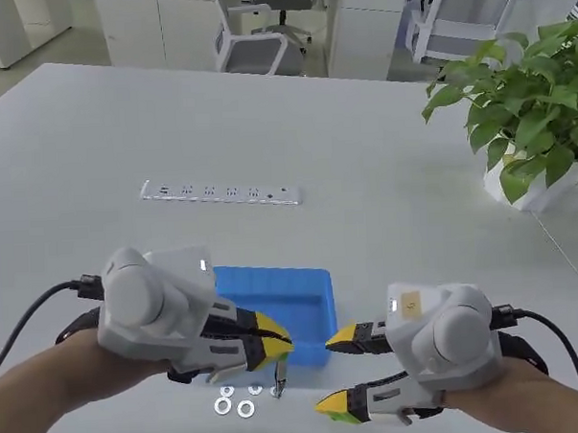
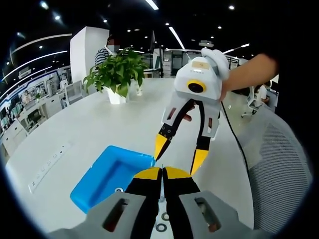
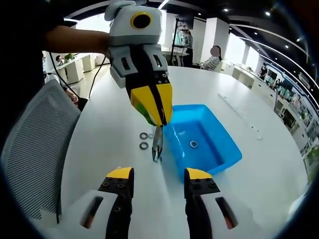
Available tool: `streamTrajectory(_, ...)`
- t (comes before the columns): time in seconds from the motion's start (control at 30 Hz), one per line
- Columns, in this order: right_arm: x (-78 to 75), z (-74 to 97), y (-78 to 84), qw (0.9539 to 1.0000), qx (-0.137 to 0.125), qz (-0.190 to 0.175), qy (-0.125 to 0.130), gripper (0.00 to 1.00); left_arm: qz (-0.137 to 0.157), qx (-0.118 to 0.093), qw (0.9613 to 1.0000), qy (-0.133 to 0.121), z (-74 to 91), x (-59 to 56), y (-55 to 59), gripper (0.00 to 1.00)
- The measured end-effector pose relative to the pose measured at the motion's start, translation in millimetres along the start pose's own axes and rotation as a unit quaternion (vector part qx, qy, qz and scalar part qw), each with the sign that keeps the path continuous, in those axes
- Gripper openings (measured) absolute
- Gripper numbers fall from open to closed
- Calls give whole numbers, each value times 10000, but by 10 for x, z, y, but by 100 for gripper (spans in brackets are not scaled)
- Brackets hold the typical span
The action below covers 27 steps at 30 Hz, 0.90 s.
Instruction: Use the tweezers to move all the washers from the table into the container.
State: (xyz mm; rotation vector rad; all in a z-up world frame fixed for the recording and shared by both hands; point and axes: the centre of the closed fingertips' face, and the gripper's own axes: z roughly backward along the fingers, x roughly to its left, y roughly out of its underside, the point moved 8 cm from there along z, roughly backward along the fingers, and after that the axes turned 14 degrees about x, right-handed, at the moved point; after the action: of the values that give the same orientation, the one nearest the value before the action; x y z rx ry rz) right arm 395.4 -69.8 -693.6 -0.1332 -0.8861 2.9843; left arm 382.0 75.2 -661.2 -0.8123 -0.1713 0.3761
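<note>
My left gripper [image 1: 280, 342] is shut on a pair of metal tweezers [image 1: 279, 378] that point down at the table beside the near edge of the blue container [image 1: 307, 290]. Three washers [image 1: 246, 408] lie on the table just left of the tweezers' tips. In the right gripper view the tweezers [image 3: 157, 144] hang from the left gripper [image 3: 158, 112], their tips touching the table beside the container [image 3: 227, 149]. One washer [image 3: 193, 144] lies inside it, and more washers [image 3: 144, 145] lie outside. My right gripper [image 3: 157, 173] is open and holds nothing.
A white power strip [image 1: 219, 193] lies on the grey table beyond the container. A potted plant [image 1: 529, 120] stands at the table's right edge. Office chairs [image 1: 262, 31] stand behind the far edge.
</note>
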Motion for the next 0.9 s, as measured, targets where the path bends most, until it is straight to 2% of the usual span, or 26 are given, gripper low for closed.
streamTrajectory(0.53,14,-66,-52,9999,-9,90,-89,39,-13,-18,10000,27,0,-17,-2,5)
streamTrajectory(0.9,-41,-214,-142,9993,-15,348,-166,31,-132,12,9999,83,8,-11,2,5)
